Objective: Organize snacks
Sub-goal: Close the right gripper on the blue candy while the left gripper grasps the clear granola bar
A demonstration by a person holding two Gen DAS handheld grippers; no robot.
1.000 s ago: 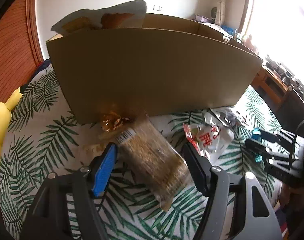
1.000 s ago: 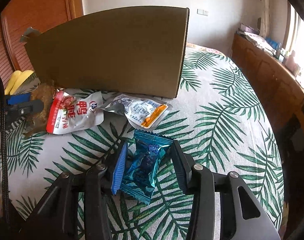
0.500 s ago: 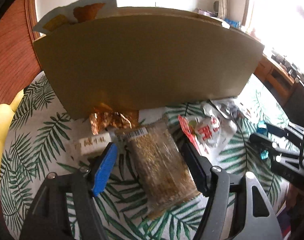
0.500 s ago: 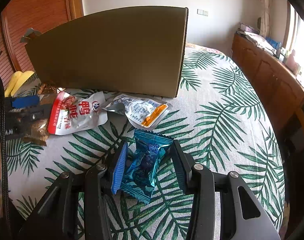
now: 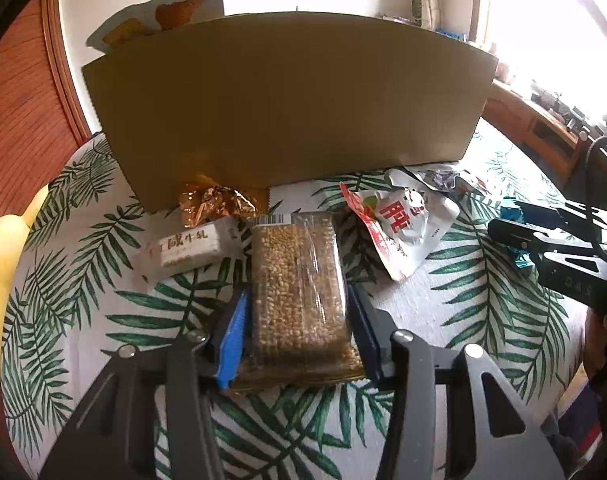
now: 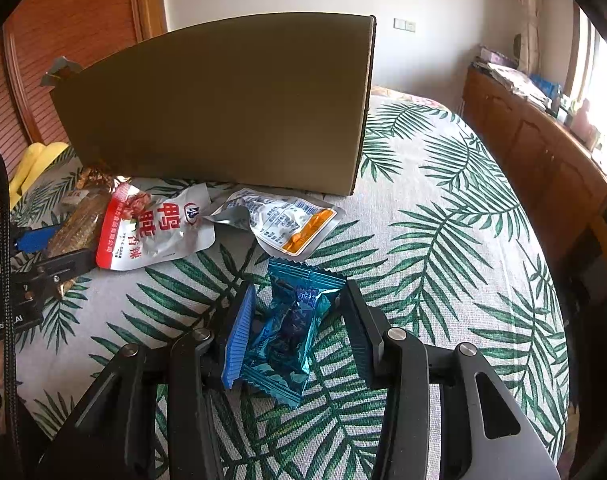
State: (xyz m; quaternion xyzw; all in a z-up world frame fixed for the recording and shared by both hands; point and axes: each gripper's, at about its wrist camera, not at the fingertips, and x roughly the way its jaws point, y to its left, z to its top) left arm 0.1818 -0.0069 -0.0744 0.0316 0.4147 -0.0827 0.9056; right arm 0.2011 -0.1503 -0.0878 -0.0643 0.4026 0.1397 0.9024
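Before the tall brown cardboard box (image 5: 287, 100), left wrist view: left gripper (image 5: 297, 314), fingers just closed inward, both pads now pressed on the sides of a long clear-wrapped bar of puffed golden grain (image 5: 297, 288) lying on the white cloth with green palm leaves (image 5: 79, 280). White rectangular candy box with dark lettering (image 5: 189, 246), just left of the bar, nearer the cardboard box. Crumpled gold foil wrapper (image 5: 211, 202), at the foot of the cardboard box. White and red pouch with red characters (image 5: 399, 228), right of the bar. White snack bag with orange print (image 5: 159, 20), rising above the cardboard box's left rim. Yellow plush item (image 5: 3, 260), far left of the cardboard box. Right gripper (image 5: 515, 228), far right, a teal packet between its fingers.

Right wrist view: right gripper (image 6: 297, 326), fingers partly open, a crinkled teal foil candy packet (image 6: 291, 328) between them on the cloth; left pad touching the packet, right pad apart from it, so no firm grip. Silver pouch with orange corner (image 6: 287, 222), between the packet and the cardboard box (image 6: 223, 104). White and red pouch (image 6: 155, 228), left of the silver pouch. Left gripper (image 6: 63, 248), far left, closed on the grain bar (image 6: 79, 224).
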